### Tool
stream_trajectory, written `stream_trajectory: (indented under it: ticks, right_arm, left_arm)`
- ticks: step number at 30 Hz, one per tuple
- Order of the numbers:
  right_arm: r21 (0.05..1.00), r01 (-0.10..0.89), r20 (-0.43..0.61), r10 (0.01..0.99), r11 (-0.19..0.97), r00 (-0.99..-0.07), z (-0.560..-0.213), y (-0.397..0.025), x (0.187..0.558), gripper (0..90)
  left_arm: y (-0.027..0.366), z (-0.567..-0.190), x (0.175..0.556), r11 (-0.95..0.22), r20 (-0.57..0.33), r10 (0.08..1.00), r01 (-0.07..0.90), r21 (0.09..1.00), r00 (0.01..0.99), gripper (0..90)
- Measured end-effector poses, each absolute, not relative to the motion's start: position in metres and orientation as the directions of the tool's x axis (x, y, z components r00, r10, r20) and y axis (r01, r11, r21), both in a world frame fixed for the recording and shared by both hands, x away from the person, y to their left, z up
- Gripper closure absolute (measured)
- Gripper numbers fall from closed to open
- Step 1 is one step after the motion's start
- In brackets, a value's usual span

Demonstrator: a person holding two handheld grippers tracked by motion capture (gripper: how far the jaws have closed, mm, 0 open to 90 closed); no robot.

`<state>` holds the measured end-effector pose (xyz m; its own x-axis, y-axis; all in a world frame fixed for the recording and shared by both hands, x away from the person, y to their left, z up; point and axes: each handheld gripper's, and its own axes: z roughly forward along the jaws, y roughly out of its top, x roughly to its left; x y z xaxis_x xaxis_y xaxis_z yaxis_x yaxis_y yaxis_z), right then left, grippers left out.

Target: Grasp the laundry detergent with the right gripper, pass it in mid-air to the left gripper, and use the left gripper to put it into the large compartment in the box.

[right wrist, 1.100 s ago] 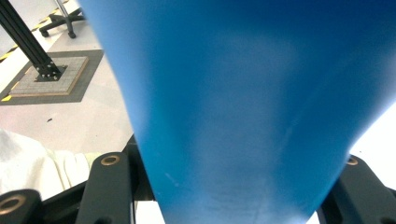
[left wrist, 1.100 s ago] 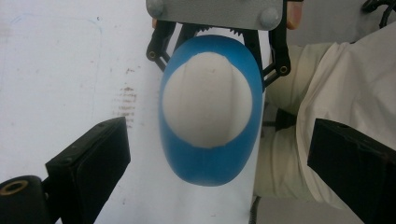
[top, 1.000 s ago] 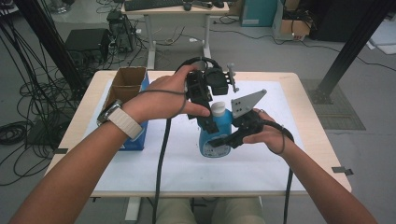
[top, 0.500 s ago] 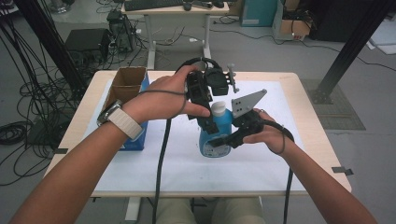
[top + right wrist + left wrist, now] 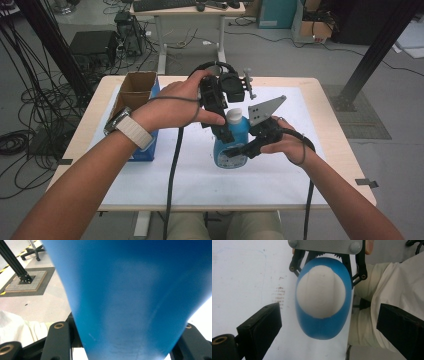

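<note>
My right tongs are clamped on the lower body of the blue bottle, which stands upright on the white sheet of the tabletop. My left tongs hang above its white cap, jaws spread wide on either side, gripping nothing. An open cardboard box sits at the tabletop's left edge; its contents cannot be determined.

Open white mat left of bottle, cardboard box blocking far-left edge
</note>
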<state>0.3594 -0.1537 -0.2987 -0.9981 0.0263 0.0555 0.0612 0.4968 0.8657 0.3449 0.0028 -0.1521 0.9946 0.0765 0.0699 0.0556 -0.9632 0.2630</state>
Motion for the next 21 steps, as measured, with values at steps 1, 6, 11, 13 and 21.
stream_trajectory:
  ticks: [1, 6, 11, 13, 21]
  right_arm:
    - [0.866, 0.062, 0.057, 0.026, 0.497, -0.998, -0.2987, -0.1537, 0.3594, 42.9]
    - [0.865, 0.057, 0.054, 0.021, 0.499, -0.998, -0.2989, -0.1531, 0.3592, 42.9]
    - [0.861, 0.082, 0.079, 0.026, 0.502, -0.997, -0.2974, -0.1532, 0.3568, 42.9]
    - [0.861, 0.082, 0.079, 0.027, 0.502, -0.997, -0.2974, -0.1532, 0.3568, 42.9]
    - [0.861, 0.073, 0.073, 0.02, 0.504, -0.997, -0.2969, -0.1519, 0.3561, 42.9]
  left_arm:
    - [0.0029, -0.1521, 0.3449, -0.963, 0.07, 0.077, 0.056, 0.263, 0.995, 6.3]
    - [0.0029, -0.1522, 0.3453, -0.962, 0.073, 0.078, 0.056, 0.267, 0.994, 6.3]
    - [0.003, -0.1524, 0.3457, -0.962, 0.073, 0.077, 0.055, 0.267, 0.994, 6.3]
    - [0.003, -0.1524, 0.3459, -0.962, 0.072, 0.079, 0.057, 0.267, 0.994, 6.3]
    - [0.0012, -0.1558, 0.3483, -0.961, 0.067, 0.077, 0.056, 0.271, 0.995, 6.4]
